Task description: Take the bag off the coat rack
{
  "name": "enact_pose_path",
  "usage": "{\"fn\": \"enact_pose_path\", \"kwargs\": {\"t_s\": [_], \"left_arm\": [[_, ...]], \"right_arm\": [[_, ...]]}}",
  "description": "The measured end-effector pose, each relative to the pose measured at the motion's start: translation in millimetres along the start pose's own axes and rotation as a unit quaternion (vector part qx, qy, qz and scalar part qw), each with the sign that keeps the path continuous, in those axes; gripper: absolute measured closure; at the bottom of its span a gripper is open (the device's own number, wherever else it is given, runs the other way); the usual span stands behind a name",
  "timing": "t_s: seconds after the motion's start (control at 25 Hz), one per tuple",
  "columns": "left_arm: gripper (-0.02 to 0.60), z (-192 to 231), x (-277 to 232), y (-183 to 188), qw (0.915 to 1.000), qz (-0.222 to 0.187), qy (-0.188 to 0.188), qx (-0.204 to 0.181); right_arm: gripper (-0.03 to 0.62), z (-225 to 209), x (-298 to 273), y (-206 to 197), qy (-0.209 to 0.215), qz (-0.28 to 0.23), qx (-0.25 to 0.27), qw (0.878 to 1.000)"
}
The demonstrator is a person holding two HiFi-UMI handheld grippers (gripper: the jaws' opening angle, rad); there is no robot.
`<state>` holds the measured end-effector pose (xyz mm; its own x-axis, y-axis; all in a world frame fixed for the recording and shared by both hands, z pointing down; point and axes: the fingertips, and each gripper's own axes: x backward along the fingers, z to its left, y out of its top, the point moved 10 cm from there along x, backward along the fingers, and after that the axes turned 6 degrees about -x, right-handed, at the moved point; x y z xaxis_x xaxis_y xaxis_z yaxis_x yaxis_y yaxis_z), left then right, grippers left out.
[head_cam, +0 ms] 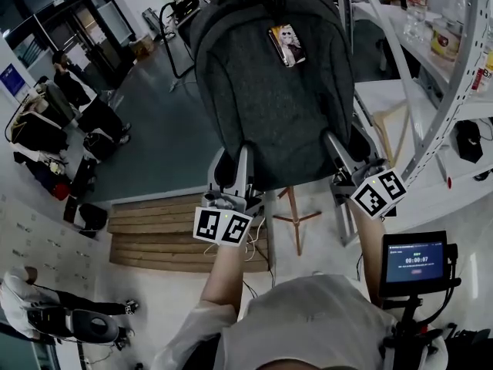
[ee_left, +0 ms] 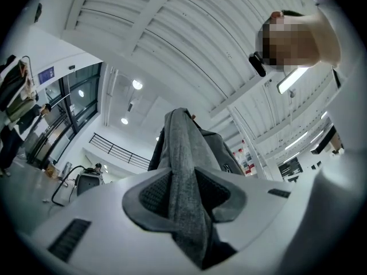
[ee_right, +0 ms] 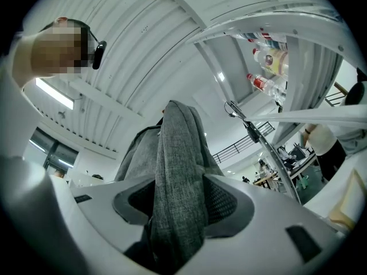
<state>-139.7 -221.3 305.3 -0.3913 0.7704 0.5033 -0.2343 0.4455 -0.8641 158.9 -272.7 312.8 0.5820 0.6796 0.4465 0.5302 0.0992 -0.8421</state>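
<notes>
A dark grey backpack (head_cam: 269, 83) hangs in the upper middle of the head view, with a small picture tag (head_cam: 286, 45) near its top. Below it the wooden foot of the coat rack (head_cam: 295, 216) shows. My left gripper (head_cam: 235, 166) holds the bag's lower left edge, and my right gripper (head_cam: 348, 156) holds its lower right edge. In the left gripper view a fold of the bag's grey fabric (ee_left: 184, 165) is pinched between the pads of the left gripper (ee_left: 184, 198). In the right gripper view a fold of the same grey fabric (ee_right: 179, 148) is squeezed between the pads of the right gripper (ee_right: 179, 202).
A white slanted shelf frame (head_cam: 456, 91) with bottles stands close on the right. A small screen on a stand (head_cam: 414, 262) is at the lower right. A wooden step platform (head_cam: 166, 233) lies on the floor below the bag. People stand at the far left.
</notes>
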Motion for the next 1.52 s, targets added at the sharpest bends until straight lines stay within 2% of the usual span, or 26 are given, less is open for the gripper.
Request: {"fn": "enact_pose_path", "kwargs": {"t_s": [0.28, 0.52, 0.84, 1.0, 1.12, 1.24, 1.36, 1.52], "left_arm": [[0.459, -13, 7, 28, 0.9994, -0.031, -0.011, -0.014], [0.459, -17, 18, 40, 0.9988, -0.042, -0.001, -0.024], [0.459, -20, 54, 63, 0.9967, -0.050, 0.044, -0.047], [0.459, -15, 81, 63, 0.9935, -0.048, 0.078, -0.069], [0.459, 0, 114, 60, 0.9866, -0.044, 0.120, -0.101], [0.460, 15, 148, 76, 0.9761, -0.043, 0.166, -0.134], [0.460, 24, 174, 116, 0.9660, -0.042, 0.205, -0.153], [0.462, 10, 204, 155, 0.9514, -0.042, 0.248, -0.177]], "right_arm": [[0.361, 24, 8, 23, 0.015, -0.024, 0.016, 0.999], [0.361, 35, 8, 28, 0.031, -0.029, 0.018, 0.999], [0.361, 59, -1, 21, 0.077, -0.015, -0.001, 0.997], [0.361, 66, -11, -4, 0.111, -0.005, -0.022, 0.994], [0.361, 73, -33, -46, 0.155, 0.006, -0.054, 0.986], [0.364, 99, -60, -76, 0.201, 0.020, -0.084, 0.976], [0.364, 142, -87, -79, 0.236, 0.038, -0.104, 0.965], [0.364, 183, -99, -76, 0.279, 0.056, -0.130, 0.950]]}}
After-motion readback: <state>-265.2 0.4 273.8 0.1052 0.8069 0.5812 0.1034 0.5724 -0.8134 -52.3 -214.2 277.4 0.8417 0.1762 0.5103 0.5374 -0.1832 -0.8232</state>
